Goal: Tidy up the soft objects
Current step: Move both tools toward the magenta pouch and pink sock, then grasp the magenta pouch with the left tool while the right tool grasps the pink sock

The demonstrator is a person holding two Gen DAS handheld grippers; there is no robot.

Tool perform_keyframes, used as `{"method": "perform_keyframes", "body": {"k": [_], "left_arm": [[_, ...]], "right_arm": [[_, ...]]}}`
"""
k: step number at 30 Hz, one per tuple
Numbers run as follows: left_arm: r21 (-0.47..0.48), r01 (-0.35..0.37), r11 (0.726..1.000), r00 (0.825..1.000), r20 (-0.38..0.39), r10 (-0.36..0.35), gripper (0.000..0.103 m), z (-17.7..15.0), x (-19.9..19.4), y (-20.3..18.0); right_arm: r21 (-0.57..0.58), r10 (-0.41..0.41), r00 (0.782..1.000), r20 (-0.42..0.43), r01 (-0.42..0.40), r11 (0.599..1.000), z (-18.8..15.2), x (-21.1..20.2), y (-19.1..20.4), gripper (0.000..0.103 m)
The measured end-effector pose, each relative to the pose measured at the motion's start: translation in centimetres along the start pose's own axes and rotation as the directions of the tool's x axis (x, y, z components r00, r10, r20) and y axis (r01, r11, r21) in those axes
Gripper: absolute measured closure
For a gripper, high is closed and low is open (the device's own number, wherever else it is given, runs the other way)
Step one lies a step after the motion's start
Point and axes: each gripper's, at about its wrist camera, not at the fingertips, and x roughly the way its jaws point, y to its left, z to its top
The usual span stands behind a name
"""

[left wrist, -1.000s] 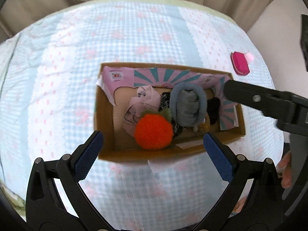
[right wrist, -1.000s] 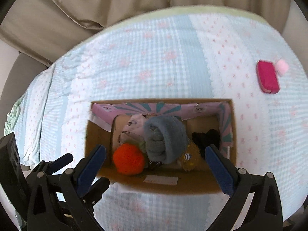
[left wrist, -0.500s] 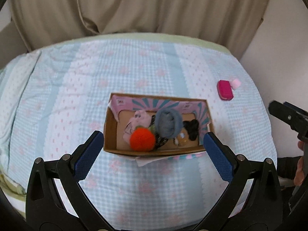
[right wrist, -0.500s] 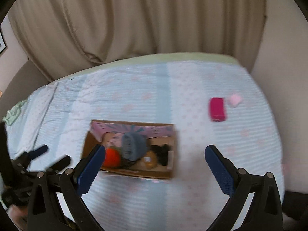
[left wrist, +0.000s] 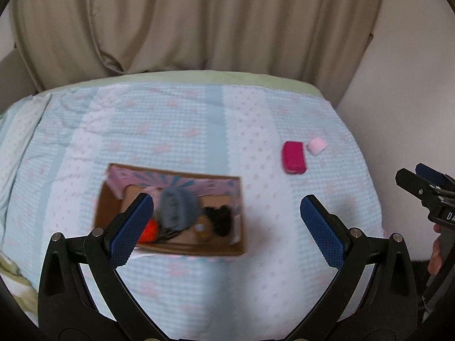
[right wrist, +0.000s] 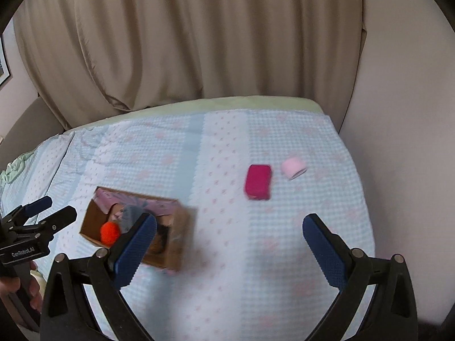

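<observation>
While both grippers hang above the bed with nothing between their blue pads, the open brown cardboard box (left wrist: 170,210) with pink-and-teal printed flaps lies on the pale blue and white checked bedspread (left wrist: 199,125) and serves as the landmark. Inside the box sit a round orange-red pompom (right wrist: 110,232), a rolled grey knitted piece (left wrist: 177,207), a black fuzzy item (left wrist: 220,218) and a small tan plush thing (left wrist: 201,229), all blurred. Well to the right of the box, a magenta rectangular soft block (right wrist: 258,182) rests on the bedspread, with a pale pink soft roll (right wrist: 293,167) just beside it on its far right. Beyond the box, beige curtains (right wrist: 199,42) hang behind the bed.

The left gripper (left wrist: 226,214) is spread wide, its left pad overlapping the box in view. The right gripper (right wrist: 229,234) is likewise spread wide, framing bare bedspread right of the box.

Compared with a second ago, both cameras have pulled back and up: the box, then filling the middle of each view, now looks small and sits lower left, and the curtains fill the top.
</observation>
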Motion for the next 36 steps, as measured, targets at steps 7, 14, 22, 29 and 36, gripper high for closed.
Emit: {"method": "perform_keyframes", "body": {"k": [7,14,22,29,36], "left_arm": [[-0.037,0.038,0.999,0.999,-0.023,-0.038,0.0,3.1,5.7,-8.2],[-0.012,0.056,0.998,0.994,-0.089,-0.057,0.0,4.7,14.8,-14.5],[-0.014,0.086,0.996,0.979,-0.187,-0.087,0.0,4.8,27.6,-18.4],[-0.02,0.085,0.996,0.966,-0.244,-0.087,0.004,3.7,38.2,-19.5],[0.009,0.074,0.997,0.954,-0.291,-0.068,0.019,2.3,43.6,-20.1]], "right_arm": [[-0.097,0.009,1.0,-0.015,-0.011,0.995,2.8,3.8,-8.3,0.0],[-0.181,0.03,0.998,-0.048,-0.038,0.983,5.6,10.0,-13.3,0.0],[-0.247,0.064,0.992,-0.112,-0.09,0.965,7.5,20.7,-16.8,0.0],[-0.263,0.06,0.98,-0.192,-0.111,0.958,7.0,30.4,-18.7,0.0],[-0.271,0.081,0.968,-0.238,-0.146,0.951,5.1,36.8,-18.8,0.0]]}}
